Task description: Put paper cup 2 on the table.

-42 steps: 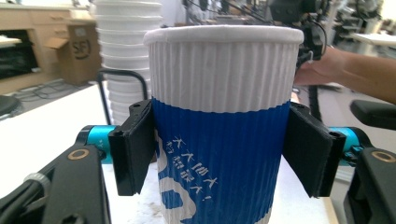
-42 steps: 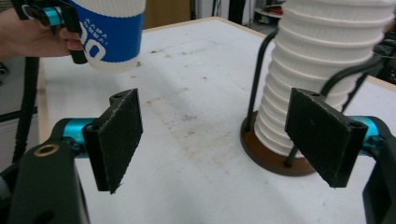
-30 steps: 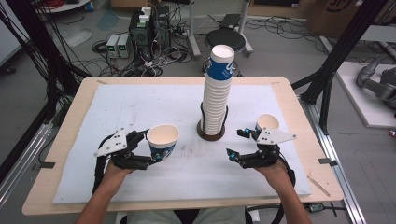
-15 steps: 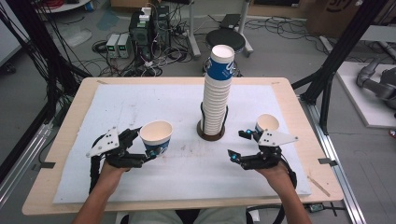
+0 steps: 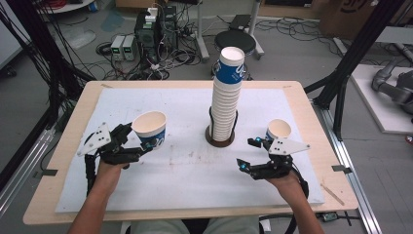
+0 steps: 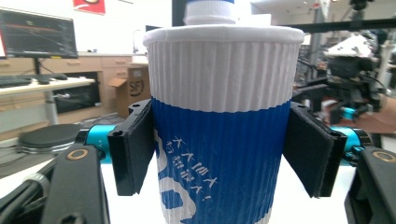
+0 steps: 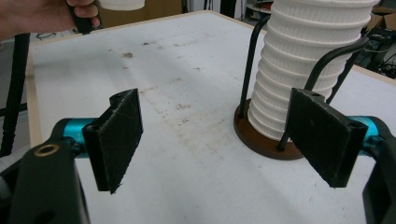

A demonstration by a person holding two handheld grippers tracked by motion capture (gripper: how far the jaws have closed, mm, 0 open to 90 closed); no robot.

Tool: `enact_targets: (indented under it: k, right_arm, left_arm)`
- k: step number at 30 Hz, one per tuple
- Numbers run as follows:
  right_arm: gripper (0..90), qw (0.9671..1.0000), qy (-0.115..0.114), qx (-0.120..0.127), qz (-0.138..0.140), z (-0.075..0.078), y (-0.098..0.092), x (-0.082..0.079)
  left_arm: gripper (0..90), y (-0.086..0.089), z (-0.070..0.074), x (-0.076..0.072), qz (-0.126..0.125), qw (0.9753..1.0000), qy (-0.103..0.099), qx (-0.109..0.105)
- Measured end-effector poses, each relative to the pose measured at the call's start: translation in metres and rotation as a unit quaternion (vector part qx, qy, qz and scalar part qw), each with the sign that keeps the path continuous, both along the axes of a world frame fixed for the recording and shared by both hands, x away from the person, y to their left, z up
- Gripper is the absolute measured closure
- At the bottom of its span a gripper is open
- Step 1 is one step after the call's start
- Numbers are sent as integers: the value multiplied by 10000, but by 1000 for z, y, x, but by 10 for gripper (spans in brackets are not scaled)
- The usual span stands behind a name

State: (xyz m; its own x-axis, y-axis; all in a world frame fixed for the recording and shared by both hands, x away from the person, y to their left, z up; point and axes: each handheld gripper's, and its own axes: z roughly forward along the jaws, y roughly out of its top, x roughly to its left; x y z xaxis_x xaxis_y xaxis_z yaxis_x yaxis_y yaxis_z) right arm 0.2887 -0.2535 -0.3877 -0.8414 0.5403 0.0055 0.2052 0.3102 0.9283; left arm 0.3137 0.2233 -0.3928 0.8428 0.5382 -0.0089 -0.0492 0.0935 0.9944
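Left gripper (image 5: 139, 141) jaws clamped on paper cup (image 5: 150, 129), lifted left of cup stack (image 5: 225, 95). Light, crushable; hold at blue band, gently. Right gripper (image 5: 253, 155) jaws apart, empty, right of stack.

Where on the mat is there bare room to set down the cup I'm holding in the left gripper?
Bare mat lies between the left gripper with its cup and the right gripper, in front of the cup stack. The far left corner is bare too. Crowded: around the stack's holder and the loose cup.
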Motion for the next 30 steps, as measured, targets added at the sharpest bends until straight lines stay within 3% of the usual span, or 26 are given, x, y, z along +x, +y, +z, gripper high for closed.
enact_targets:
  k: [7,14,20,25,28,30]
  right_arm:
    - [197,10000,21,-5,3,-1,1,1]
    - [197,10000,14,5,-9,-2,0,1]
    - [198,10000,34,4,-15,-3,0,1]
    - [197,10000,49,14,-27,-3,0,1]
    - [197,10000,65,-4,-40,-4,-1,1]
    - [197,10000,66,8,-37,-4,-2,1]
  left_arm:
    - [300,17,-2,16,443,9989,67,127]
    - [300,30,-12,36,821,9959,315,208]
    - [298,35,-24,50,1052,9921,603,322]
    - [298,33,-41,64,1150,9870,1003,502]
    - [295,30,-49,70,1245,9826,1245,597]
    - [295,30,-50,70,1240,9819,1287,634]
